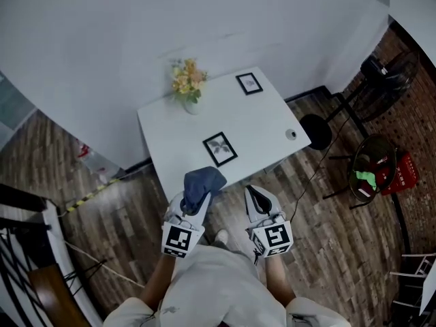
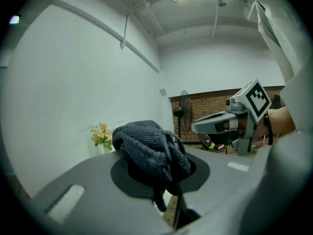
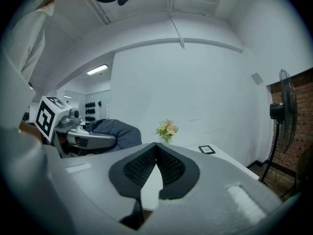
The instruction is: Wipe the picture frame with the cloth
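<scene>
Wiping is not yet begun: the left gripper [image 1: 197, 201] clamps the bunched dark cloth [image 1: 204, 181] just off the table's [image 1: 272, 121] near edge. The right gripper [image 1: 253, 191], pinched together, holds nothing. The picture frame [image 1: 220, 148] lies untouched near that edge.

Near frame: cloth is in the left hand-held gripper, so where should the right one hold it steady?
Probably its near right rim, coming in low from the table's front edge. The frame lies flat and skewed, so only the thin rim offers a pinch, and that side leaves the face free for the cloth. The right hand-held gripper, now shut, must open first.
</scene>
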`<act>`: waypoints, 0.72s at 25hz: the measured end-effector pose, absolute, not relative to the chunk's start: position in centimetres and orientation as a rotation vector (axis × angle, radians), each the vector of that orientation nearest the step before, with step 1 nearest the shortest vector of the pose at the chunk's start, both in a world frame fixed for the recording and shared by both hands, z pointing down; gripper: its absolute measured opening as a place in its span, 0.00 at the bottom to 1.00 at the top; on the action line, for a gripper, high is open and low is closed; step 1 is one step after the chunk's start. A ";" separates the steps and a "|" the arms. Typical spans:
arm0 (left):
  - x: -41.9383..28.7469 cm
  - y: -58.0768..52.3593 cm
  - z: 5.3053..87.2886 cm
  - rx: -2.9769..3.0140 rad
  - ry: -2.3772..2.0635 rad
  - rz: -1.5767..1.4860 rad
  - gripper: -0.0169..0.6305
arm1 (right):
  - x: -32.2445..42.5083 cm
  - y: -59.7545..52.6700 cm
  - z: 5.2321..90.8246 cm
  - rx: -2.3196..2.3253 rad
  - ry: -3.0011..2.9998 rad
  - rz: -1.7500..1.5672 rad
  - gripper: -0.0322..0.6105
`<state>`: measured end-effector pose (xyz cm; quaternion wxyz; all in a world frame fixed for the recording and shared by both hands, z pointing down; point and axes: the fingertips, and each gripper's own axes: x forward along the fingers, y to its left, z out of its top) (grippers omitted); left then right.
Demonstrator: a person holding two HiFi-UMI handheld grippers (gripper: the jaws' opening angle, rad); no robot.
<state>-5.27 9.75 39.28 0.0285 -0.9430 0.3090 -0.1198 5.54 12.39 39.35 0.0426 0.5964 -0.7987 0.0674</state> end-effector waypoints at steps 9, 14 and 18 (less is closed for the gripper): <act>-3.6 5.8 40.9 -2.940 0.950 -0.402 0.16 | 6.7 8.6 40.9 1.806 -2.432 0.258 0.06; -2.9 2.7 42.3 -2.968 0.932 -0.415 0.16 | 7.4 5.8 42.1 1.810 -2.393 0.289 0.06; -2.0 -0.5 42.8 -2.983 0.909 -0.416 0.16 | 8.2 3.0 42.4 1.819 -2.364 0.299 0.06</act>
